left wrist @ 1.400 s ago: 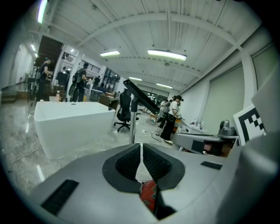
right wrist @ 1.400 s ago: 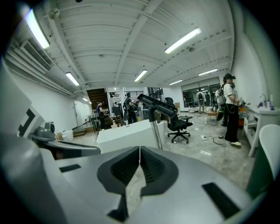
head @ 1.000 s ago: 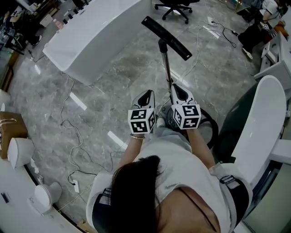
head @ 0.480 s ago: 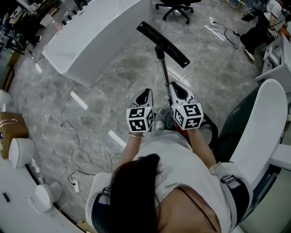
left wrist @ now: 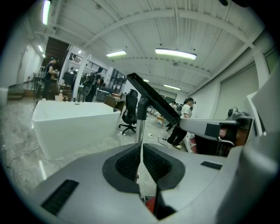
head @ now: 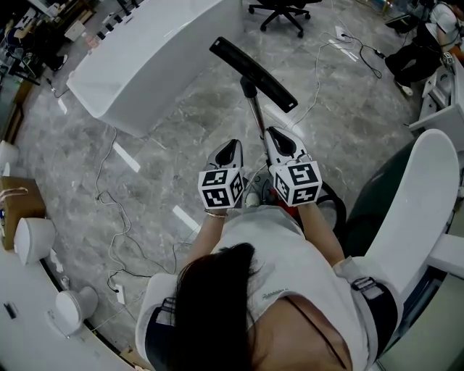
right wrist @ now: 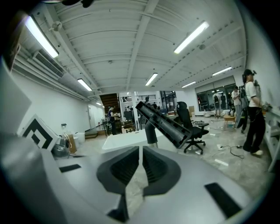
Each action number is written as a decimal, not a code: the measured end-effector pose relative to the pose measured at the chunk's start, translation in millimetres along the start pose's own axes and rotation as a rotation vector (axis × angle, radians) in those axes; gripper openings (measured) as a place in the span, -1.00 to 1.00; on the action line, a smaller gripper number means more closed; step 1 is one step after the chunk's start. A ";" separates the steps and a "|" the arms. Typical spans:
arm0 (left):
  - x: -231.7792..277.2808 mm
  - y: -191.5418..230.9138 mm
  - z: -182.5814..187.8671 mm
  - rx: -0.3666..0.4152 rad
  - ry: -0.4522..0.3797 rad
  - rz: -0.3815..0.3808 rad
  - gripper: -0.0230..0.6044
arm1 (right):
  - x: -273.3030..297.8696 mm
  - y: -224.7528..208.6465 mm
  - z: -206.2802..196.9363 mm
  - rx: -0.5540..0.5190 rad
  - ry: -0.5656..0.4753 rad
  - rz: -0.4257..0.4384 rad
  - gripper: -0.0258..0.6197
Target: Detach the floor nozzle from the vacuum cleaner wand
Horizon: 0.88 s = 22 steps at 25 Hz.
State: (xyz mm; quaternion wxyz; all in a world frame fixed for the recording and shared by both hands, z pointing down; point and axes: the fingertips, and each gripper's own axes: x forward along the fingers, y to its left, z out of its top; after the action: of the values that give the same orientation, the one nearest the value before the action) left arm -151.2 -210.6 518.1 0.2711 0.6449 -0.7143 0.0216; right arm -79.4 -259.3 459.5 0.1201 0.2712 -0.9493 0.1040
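Observation:
The black floor nozzle sits on the end of the chrome wand, raised off the floor ahead of me. My left gripper is just left of the wand and my right gripper is close against its right side. Both are shut with nothing between the pads. In the left gripper view the wand rises beyond my left gripper to the nozzle. In the right gripper view the nozzle tilts above my right gripper. What carries the wand is hidden under the grippers.
A long white tub-like counter stands at the far left and an office chair behind the nozzle. Cables trail over the marble floor. A white curved unit stands close on the right. The vacuum's black hose loops below the right gripper.
The nozzle and wand have shifted left and further from me in the head view, and both grippers have drifted a little left with them. The jaws stayed shut.

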 end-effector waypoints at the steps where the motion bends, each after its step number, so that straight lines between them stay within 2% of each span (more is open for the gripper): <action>1: 1.9 -0.3 -0.2 -0.007 -0.001 -0.002 -0.86 | 0.5 -0.6 0.7 -0.006 -0.002 0.001 -0.87; 5: 6.8 -0.1 0.0 -0.007 -0.006 0.004 -0.86 | 1.7 -2.4 -0.3 -0.018 0.008 0.020 -0.87; 10: 6.3 -4.4 4.7 -0.010 -0.040 -0.027 -0.86 | 0.1 -3.0 0.6 -0.013 0.018 0.040 -0.87; 14: 3.1 -4.0 4.7 -0.011 -0.056 -0.010 -0.86 | -3.2 -3.0 1.0 -0.022 0.022 0.047 -0.87; 22: 10.1 -4.7 11.9 -0.003 -0.077 -0.015 -0.86 | -3.6 -13.3 9.5 -0.025 -0.002 0.007 -0.86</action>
State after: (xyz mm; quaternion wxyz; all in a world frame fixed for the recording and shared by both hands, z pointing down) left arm -151.3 -225.1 510.6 0.2444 0.6501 -0.7194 -0.0063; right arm -70.9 -271.1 451.1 0.1221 0.2663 -0.9517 0.0920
